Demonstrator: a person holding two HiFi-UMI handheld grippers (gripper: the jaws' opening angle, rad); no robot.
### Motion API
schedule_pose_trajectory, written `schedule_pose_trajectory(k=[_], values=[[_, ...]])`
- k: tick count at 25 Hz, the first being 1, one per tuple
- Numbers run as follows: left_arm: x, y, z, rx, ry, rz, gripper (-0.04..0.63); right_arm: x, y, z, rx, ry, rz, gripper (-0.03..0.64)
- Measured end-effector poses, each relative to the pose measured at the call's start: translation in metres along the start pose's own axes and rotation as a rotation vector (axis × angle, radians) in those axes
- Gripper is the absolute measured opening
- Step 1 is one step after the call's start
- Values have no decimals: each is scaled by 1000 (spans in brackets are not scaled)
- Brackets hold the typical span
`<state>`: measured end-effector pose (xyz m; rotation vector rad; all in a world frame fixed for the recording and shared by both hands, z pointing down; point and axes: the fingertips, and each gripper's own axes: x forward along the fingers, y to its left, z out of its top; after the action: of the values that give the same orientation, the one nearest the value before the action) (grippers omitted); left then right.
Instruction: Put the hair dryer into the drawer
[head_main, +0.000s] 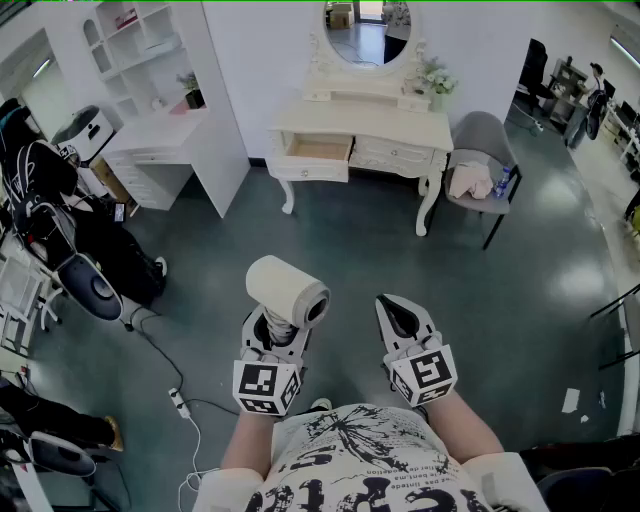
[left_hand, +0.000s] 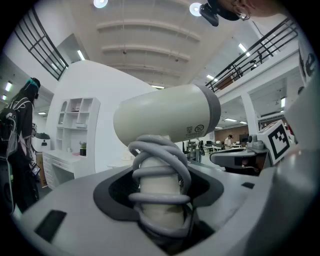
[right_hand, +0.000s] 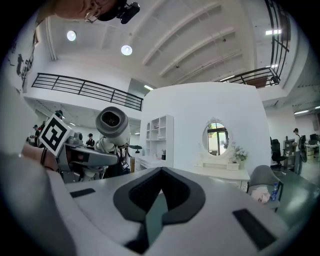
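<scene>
A cream hair dryer (head_main: 288, 290) stands upright in my left gripper (head_main: 275, 335), low in the head view above the green floor. Its grey cord is wound round the handle, and the jaws are shut on that handle (left_hand: 160, 200). The barrel (left_hand: 167, 120) lies across the top of the left gripper view. My right gripper (head_main: 398, 312) is beside it on the right, shut and empty, its tips meeting (right_hand: 160, 175). The hair dryer (right_hand: 112, 122) also shows at the left of the right gripper view. Far ahead, the white dressing table (head_main: 400, 125) has its left drawer (head_main: 318, 150) pulled open.
A grey chair (head_main: 480, 150) with cloth and a bottle on it stands right of the dressing table. A white desk with shelves (head_main: 160, 130) is at the back left. Black bags and a stand (head_main: 60, 220) crowd the left edge. A power strip and cable (head_main: 180, 400) lie on the floor.
</scene>
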<state>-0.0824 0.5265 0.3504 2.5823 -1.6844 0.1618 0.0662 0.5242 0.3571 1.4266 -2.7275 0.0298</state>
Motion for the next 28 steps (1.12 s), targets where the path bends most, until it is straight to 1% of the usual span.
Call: schedule_pose_trajectory(k=[4, 7, 12, 15, 21, 25, 28], values=[[5, 2, 1, 10, 3, -8, 273, 5, 0, -2, -2, 13, -2, 15], [6, 4, 1, 5, 3, -16, 273, 8, 2, -2, 3, 17, -8, 15], [4, 18, -3, -8, 8, -30, 273, 17, 7, -6, 58, 22, -38, 16], [2, 35, -8, -9, 12, -47, 273, 30, 15, -8, 54, 17, -64, 17], [6, 83, -11, -9, 13, -63, 273, 66, 32, -9, 58, 19, -114, 17], [19, 106, -13, -9, 18, -62, 273, 89, 30, -10, 56, 28, -130, 17], [37, 115, -16, -19, 26, -60, 273, 106, 18, -15, 54, 44, -130, 17]])
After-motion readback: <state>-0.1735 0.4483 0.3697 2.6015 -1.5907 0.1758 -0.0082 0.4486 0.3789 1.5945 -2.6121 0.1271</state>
